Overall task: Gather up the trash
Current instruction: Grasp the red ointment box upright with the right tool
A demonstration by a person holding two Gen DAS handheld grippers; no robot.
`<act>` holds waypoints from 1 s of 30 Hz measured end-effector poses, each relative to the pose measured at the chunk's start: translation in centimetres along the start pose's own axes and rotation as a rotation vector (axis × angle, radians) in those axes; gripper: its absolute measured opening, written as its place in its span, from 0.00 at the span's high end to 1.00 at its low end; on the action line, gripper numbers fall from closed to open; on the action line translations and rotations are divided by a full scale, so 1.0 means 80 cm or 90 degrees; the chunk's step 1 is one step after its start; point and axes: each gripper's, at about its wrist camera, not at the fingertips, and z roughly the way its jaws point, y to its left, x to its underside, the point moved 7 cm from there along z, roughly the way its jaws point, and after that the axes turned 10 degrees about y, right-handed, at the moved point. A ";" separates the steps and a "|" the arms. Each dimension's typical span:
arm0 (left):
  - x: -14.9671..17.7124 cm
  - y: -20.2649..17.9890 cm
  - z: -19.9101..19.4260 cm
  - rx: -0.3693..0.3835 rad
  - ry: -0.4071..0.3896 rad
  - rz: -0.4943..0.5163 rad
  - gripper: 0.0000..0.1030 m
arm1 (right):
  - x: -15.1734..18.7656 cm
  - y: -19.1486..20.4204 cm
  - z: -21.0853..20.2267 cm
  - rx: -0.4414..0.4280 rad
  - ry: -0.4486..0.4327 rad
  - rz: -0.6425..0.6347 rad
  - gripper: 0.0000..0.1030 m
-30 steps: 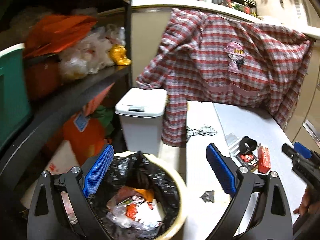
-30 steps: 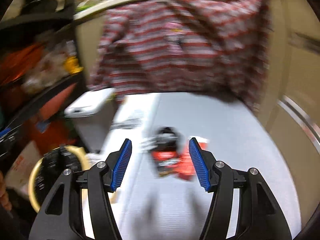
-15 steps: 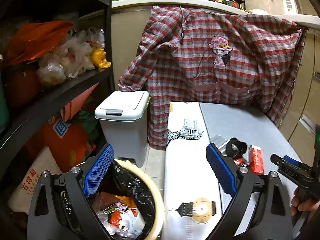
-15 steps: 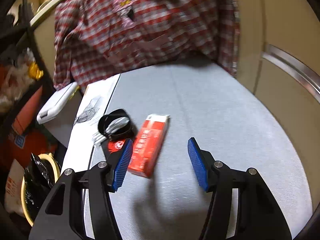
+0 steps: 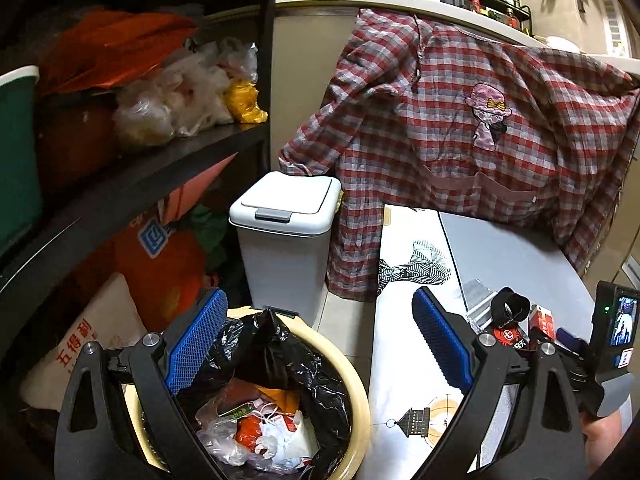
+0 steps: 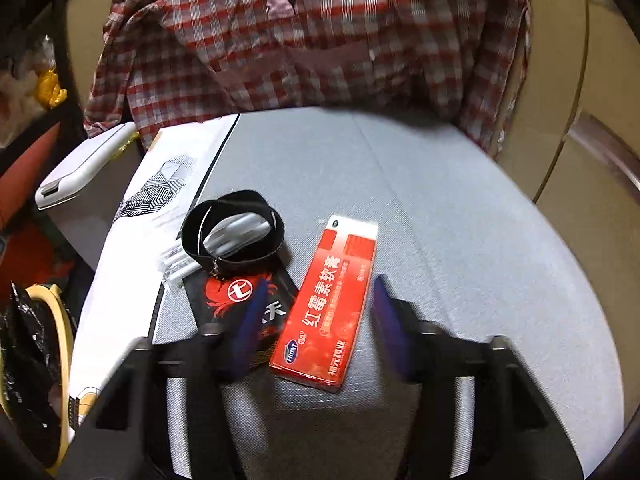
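Observation:
A red ointment box [image 6: 328, 308] lies on the grey table [image 6: 460, 208], between the fingers of my open right gripper [image 6: 318, 324]; whether the blurred fingers touch it I cannot tell. Left of it lie a black packet with a red crab print [image 6: 236, 296], a black strap loop [image 6: 232, 228] and white sticks [image 6: 180, 264]. My left gripper [image 5: 316, 336] is open and empty above a yellow bin lined with a black bag [image 5: 352, 384], which holds wrappers. The box [image 5: 542, 320] and right gripper [image 5: 568, 340] show at the right of the left wrist view.
A white lidded bin [image 5: 286, 236] stands behind the yellow bin. A black shelf [image 5: 132, 184] with bags is at the left. A plaid shirt [image 5: 460, 140] hangs over the counter behind the table. A white printed sheet [image 5: 408, 280] covers the table's left side.
My right gripper has come down and forward so the red box now lies between its fingers. My left gripper has shifted slightly over the yellow bin and stays open.

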 end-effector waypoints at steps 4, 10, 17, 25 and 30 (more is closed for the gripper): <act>0.000 -0.004 0.000 0.003 -0.001 0.003 0.12 | -0.003 0.003 -0.021 0.014 -0.047 -0.027 1.00; 0.002 -0.034 -0.001 0.024 -0.007 0.023 0.12 | -0.007 -0.008 -0.052 -0.051 -0.065 -0.017 0.90; 0.011 -0.062 -0.013 0.036 -0.025 0.070 0.12 | -0.002 -0.006 -0.032 -0.043 -0.032 -0.007 0.42; 0.010 -0.052 -0.010 0.034 -0.020 0.070 0.12 | 0.013 -0.002 0.015 -0.013 0.055 -0.003 0.67; 0.007 -0.056 -0.010 0.043 -0.025 0.060 0.12 | 0.003 -0.012 -0.021 -0.002 -0.032 -0.003 0.67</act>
